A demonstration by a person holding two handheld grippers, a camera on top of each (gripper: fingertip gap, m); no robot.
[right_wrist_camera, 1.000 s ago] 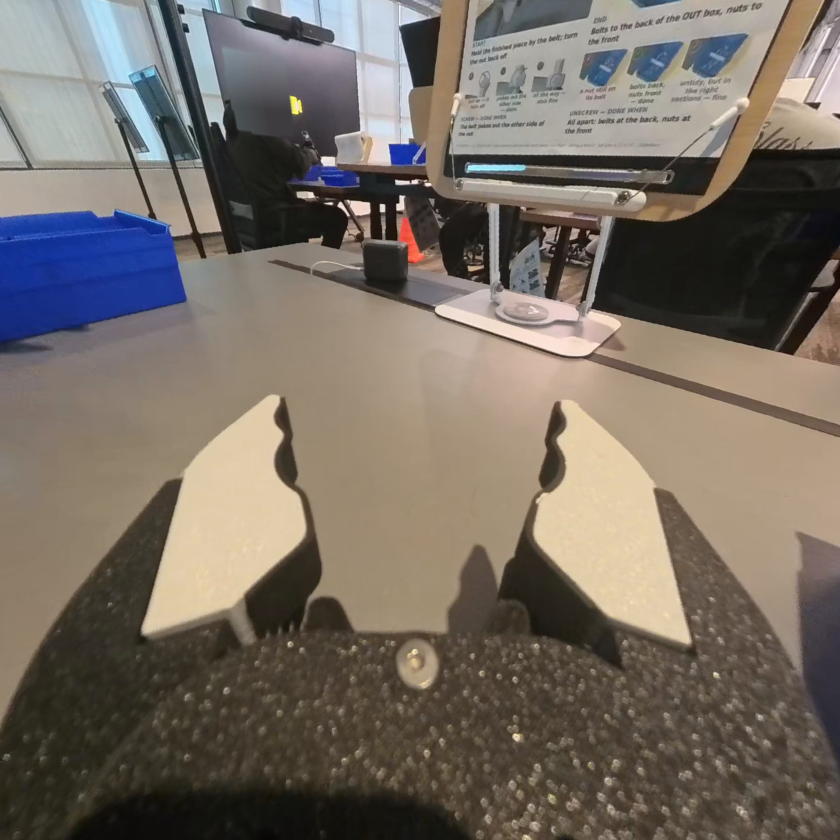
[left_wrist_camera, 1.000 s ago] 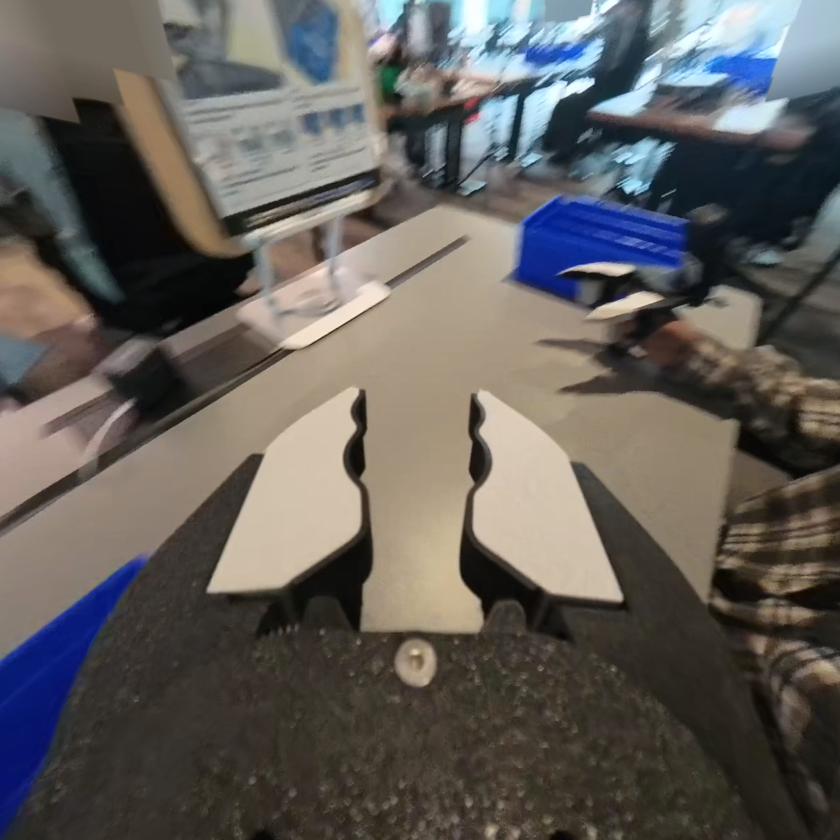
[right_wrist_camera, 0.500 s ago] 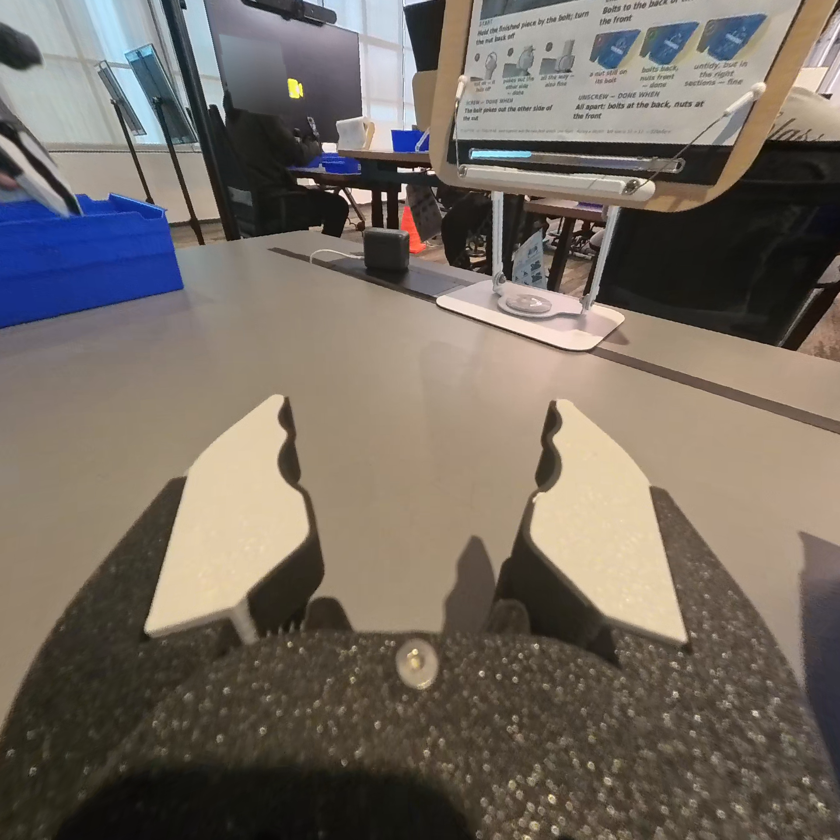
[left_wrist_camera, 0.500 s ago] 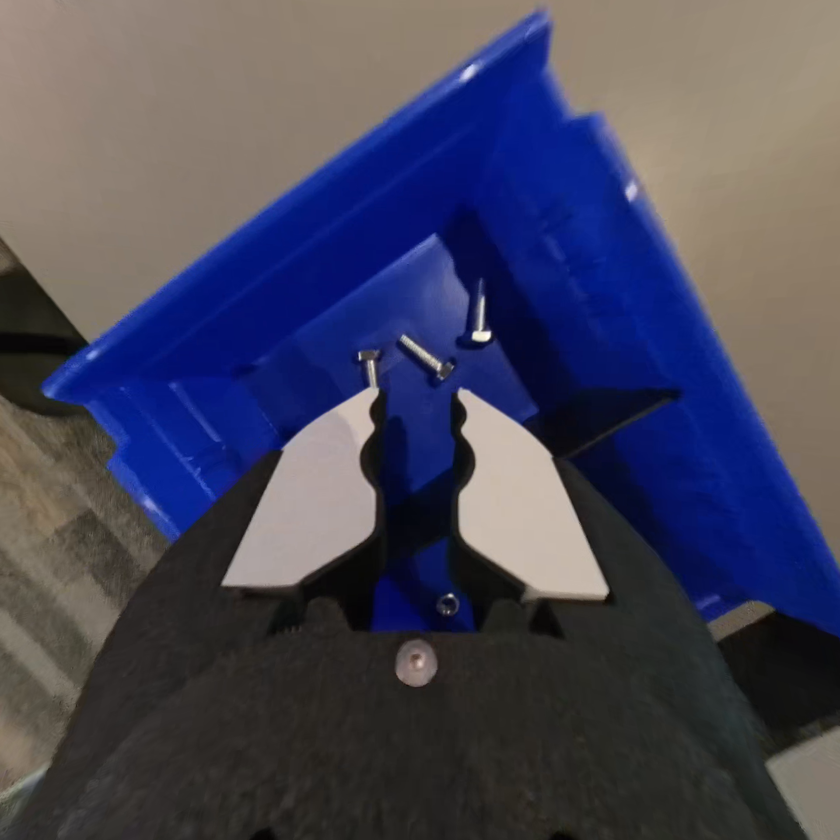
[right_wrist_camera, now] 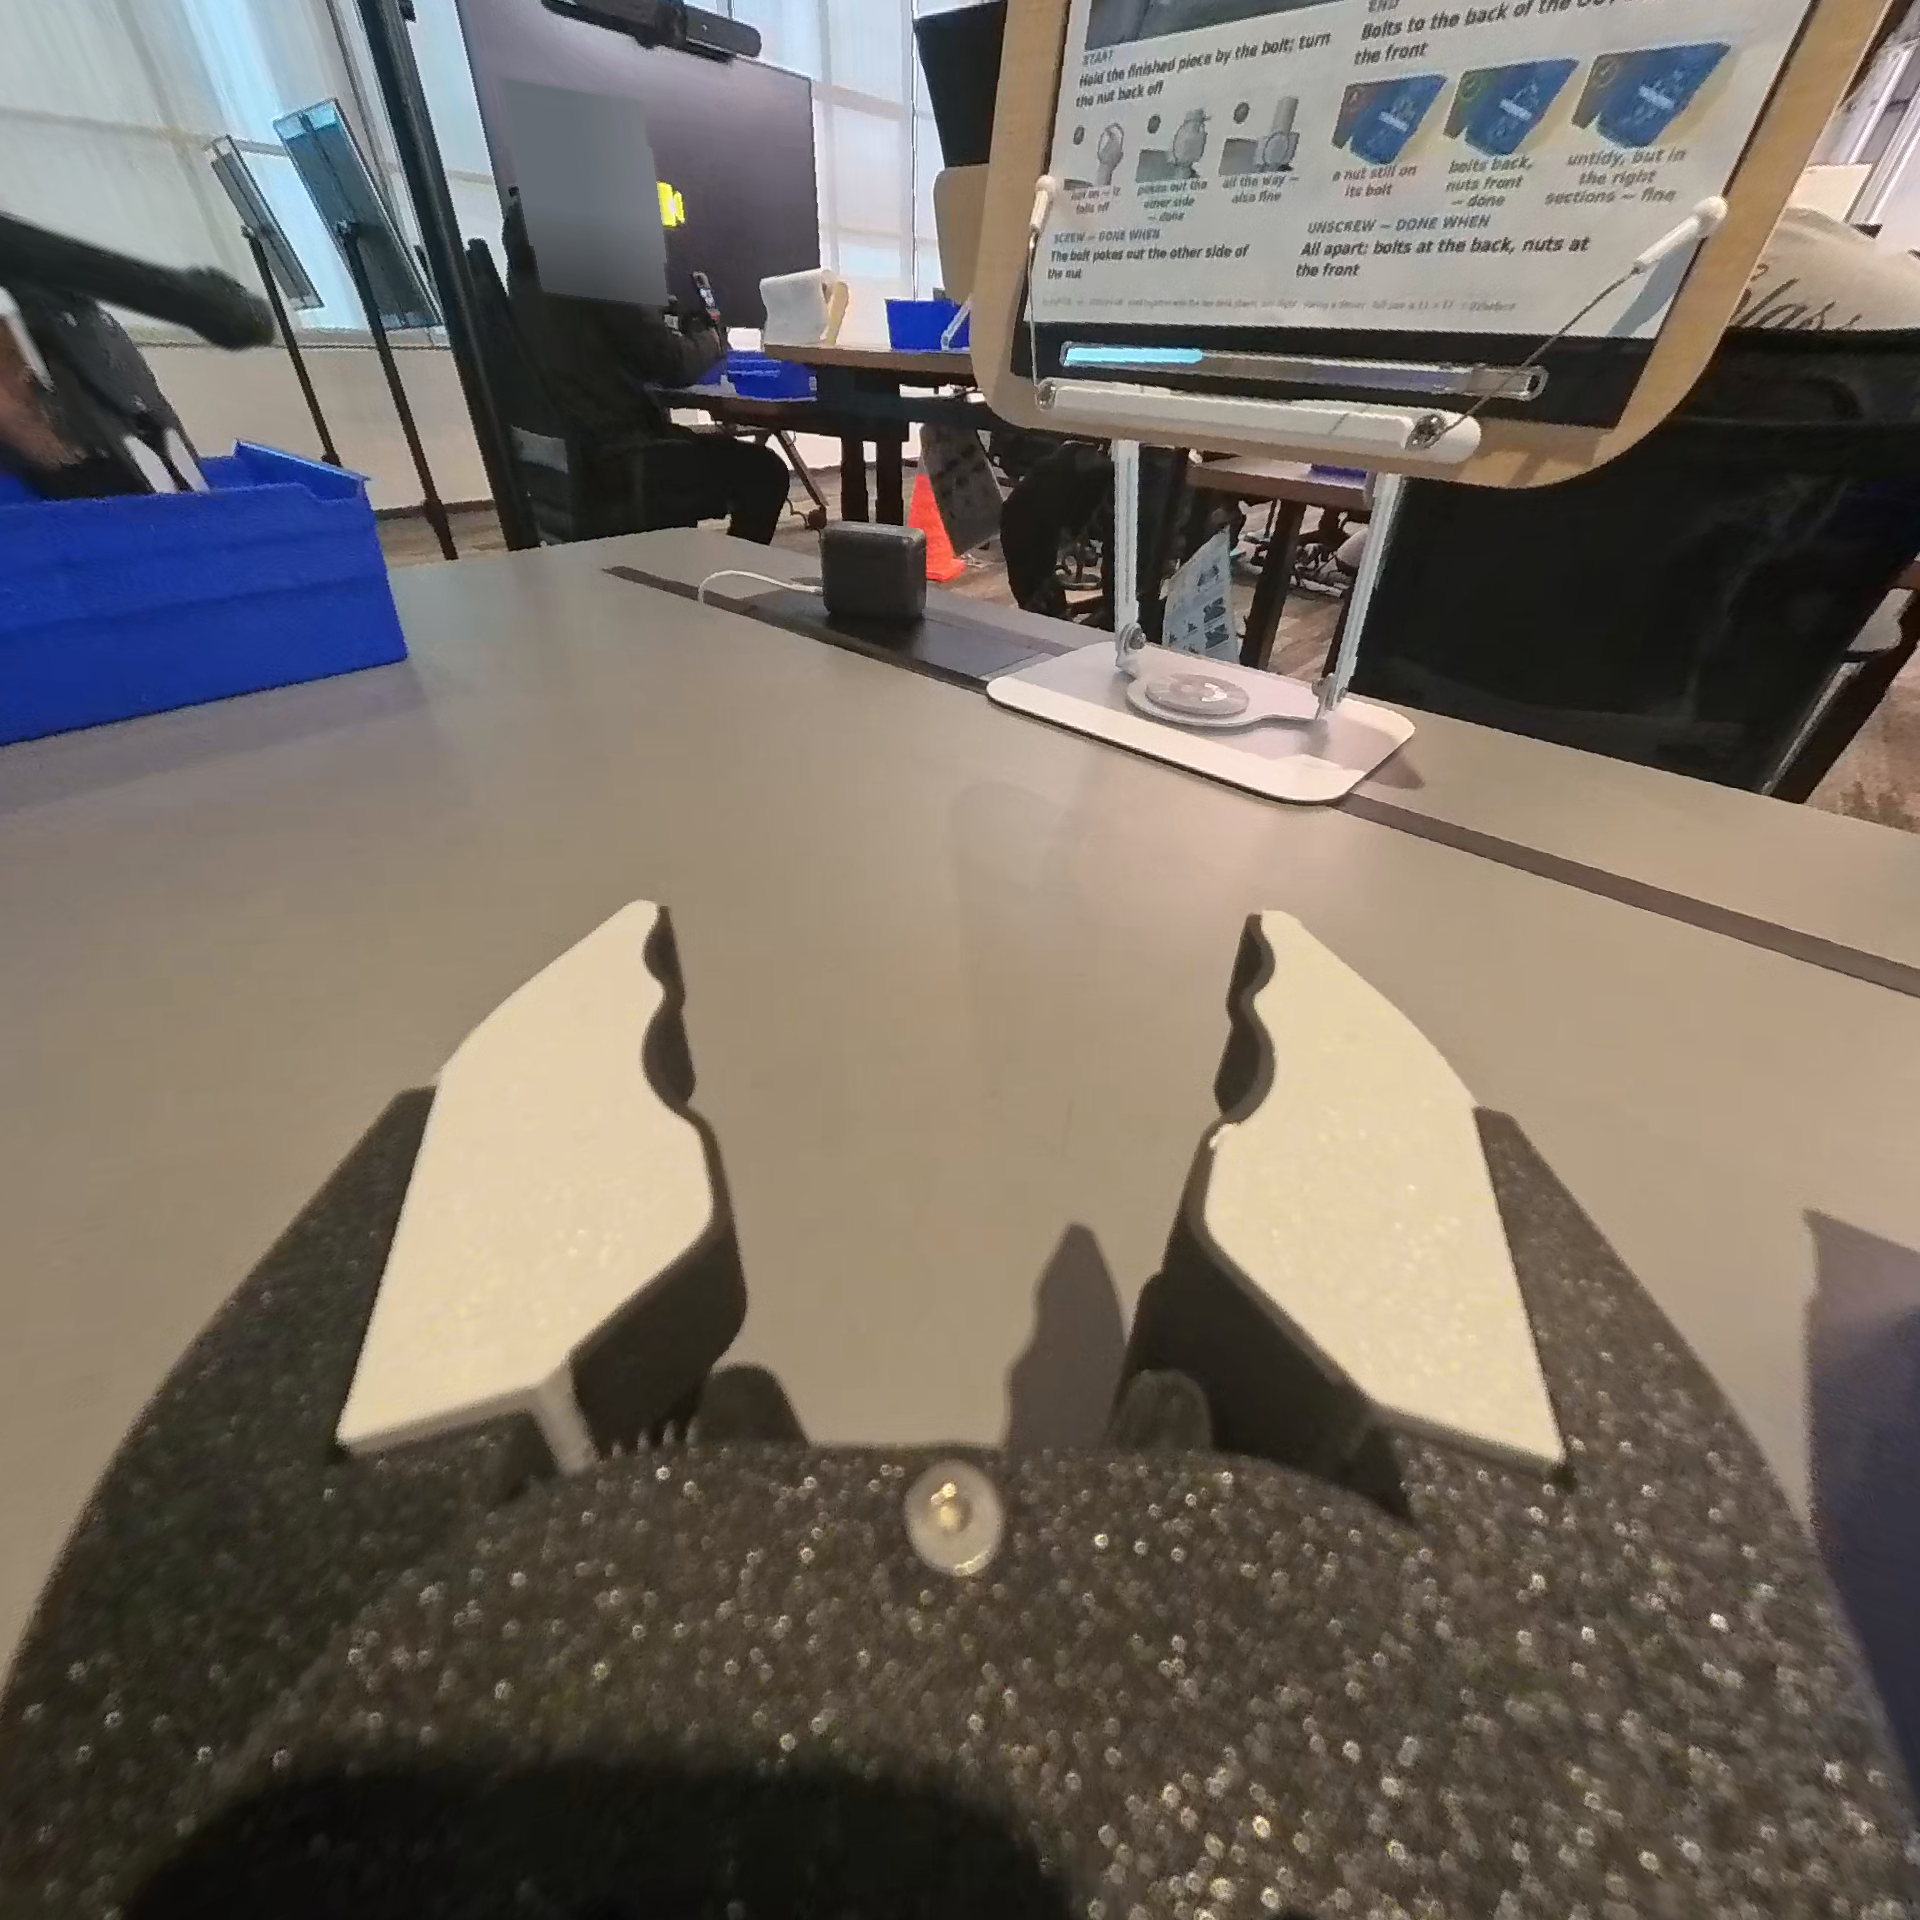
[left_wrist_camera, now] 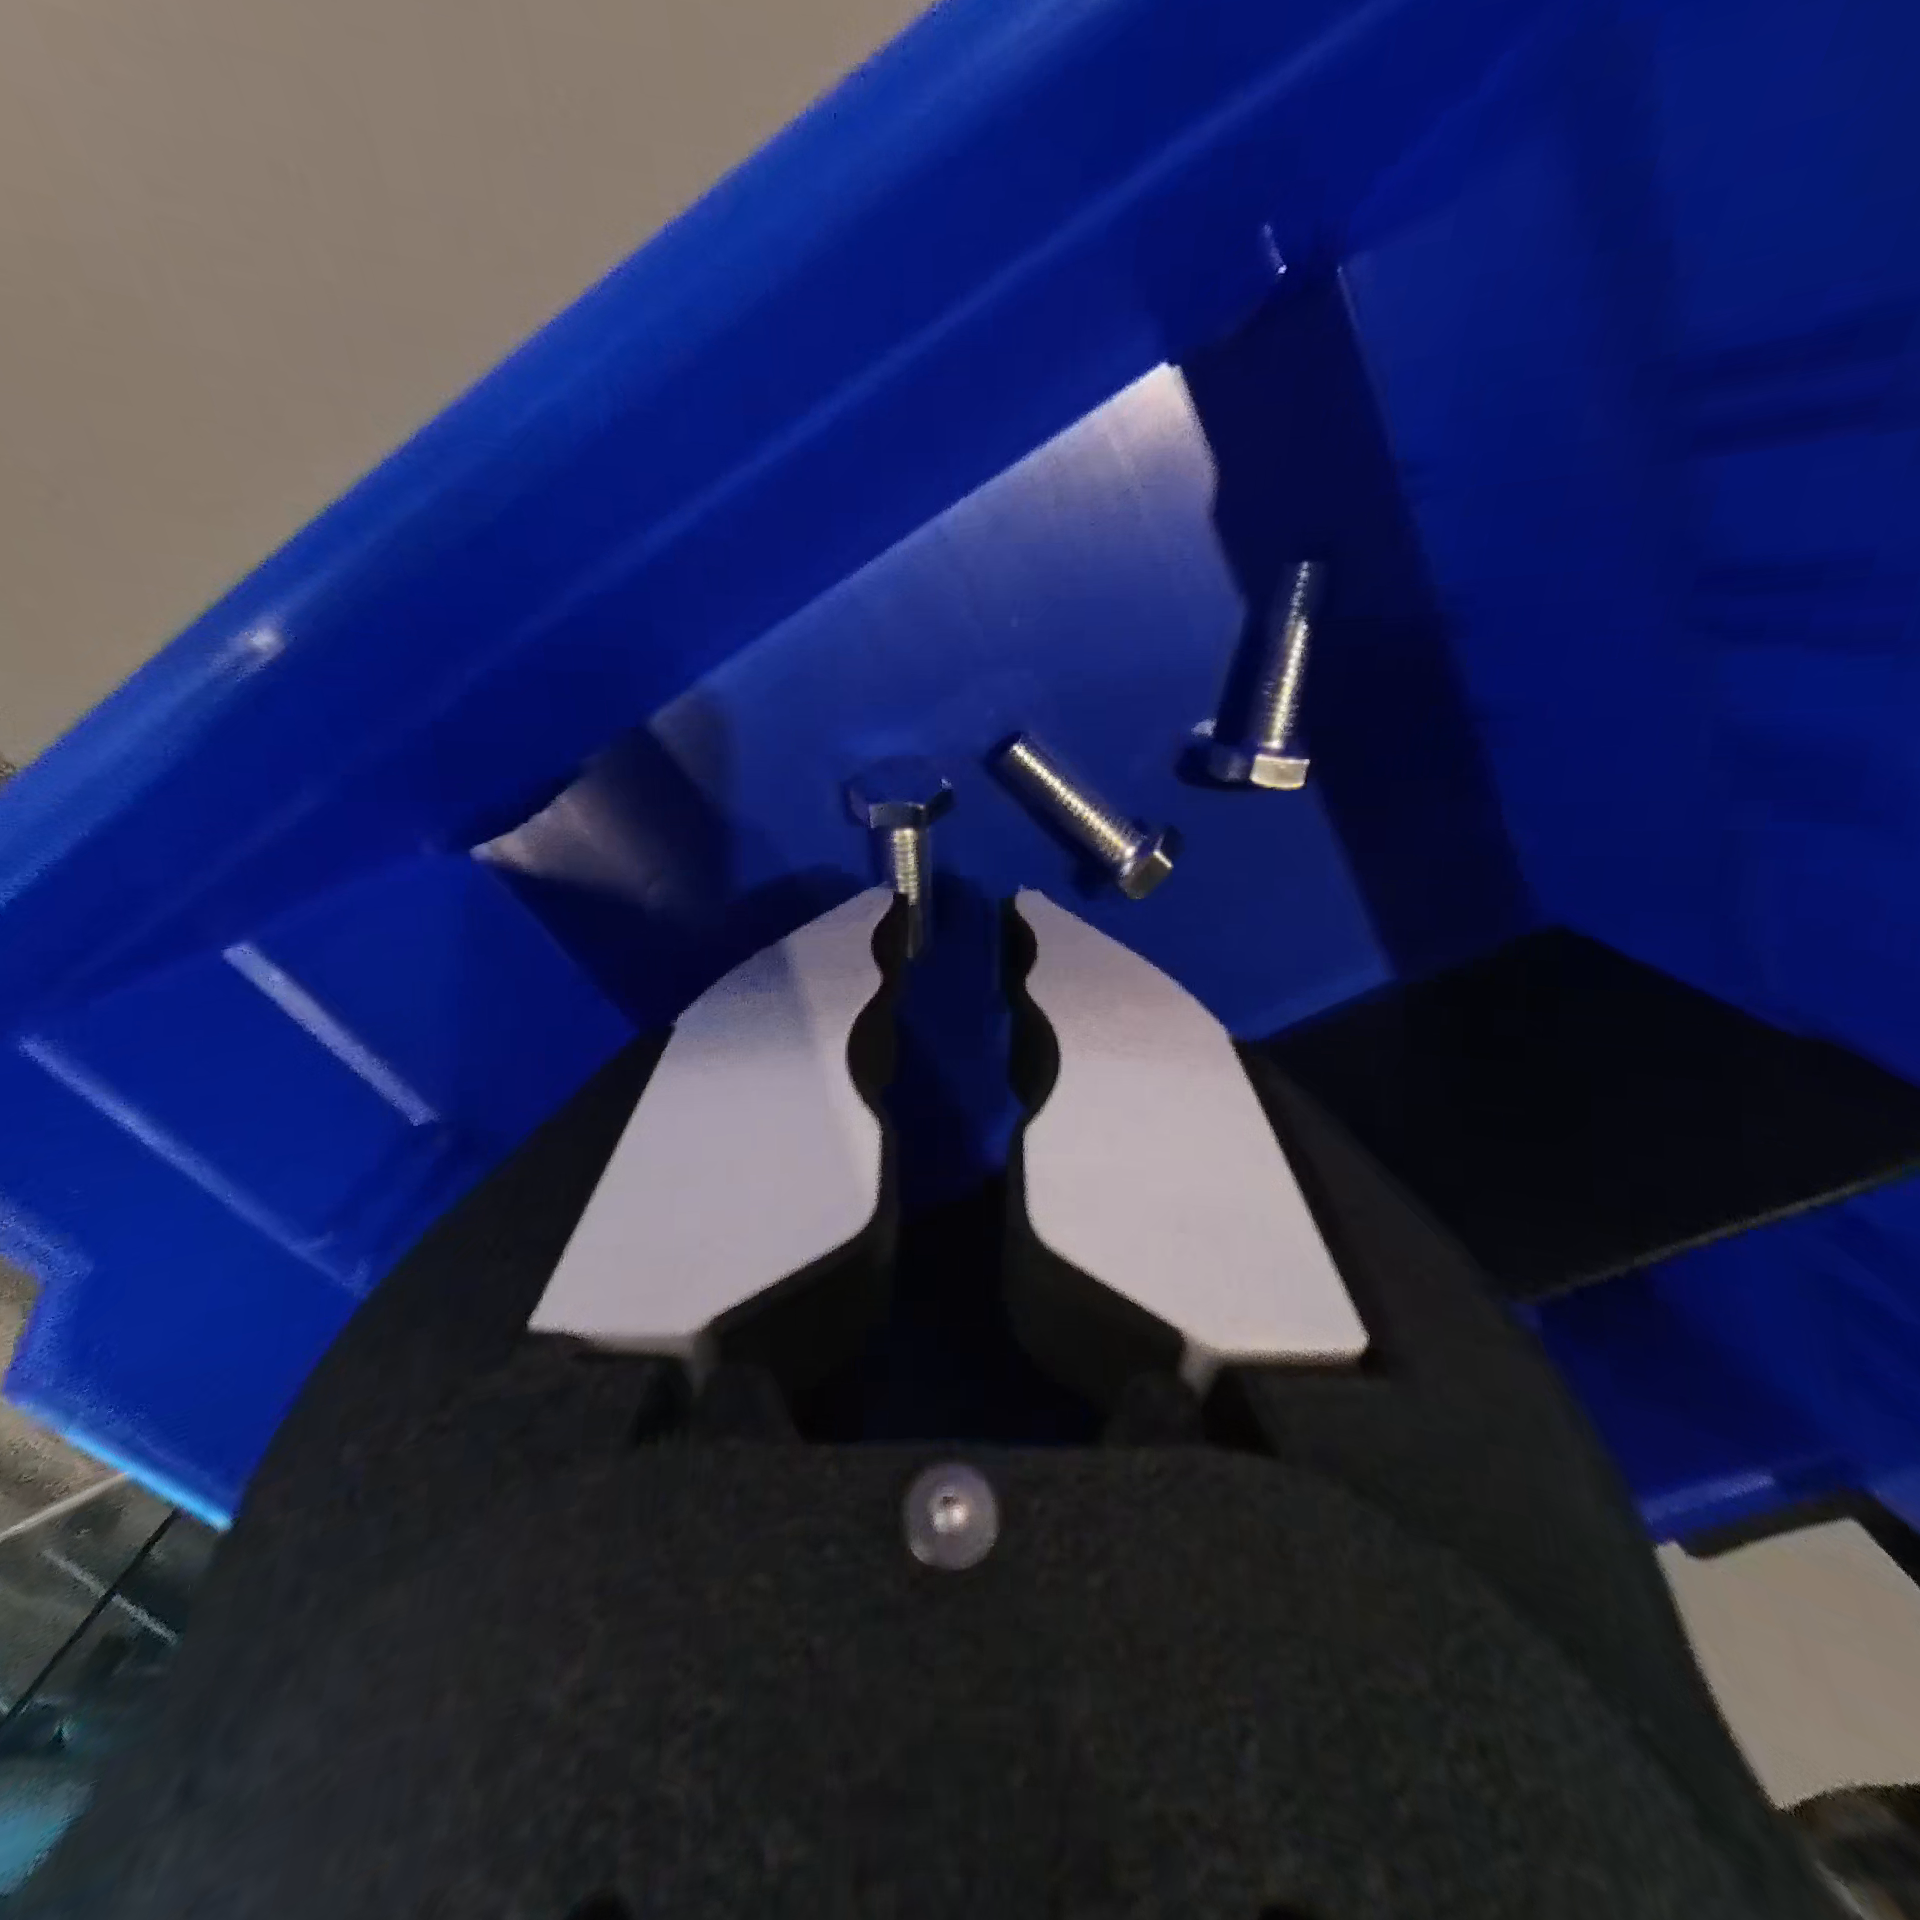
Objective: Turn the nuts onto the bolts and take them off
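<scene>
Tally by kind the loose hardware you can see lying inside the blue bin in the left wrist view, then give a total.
Bolts: 3, namely the left bolt at the fingertips of the left gripper, the middle bolt and the right bolt, all on the floor of the blue bin.
Nuts: 0 visible.
Total: 3

Your left tongs [left_wrist_camera: 948, 914] cover the nearest bolt's [left_wrist_camera: 902, 842] shank tip; blue bin [left_wrist_camera: 1558, 520] cropped; its far corner blurred.
</scene>
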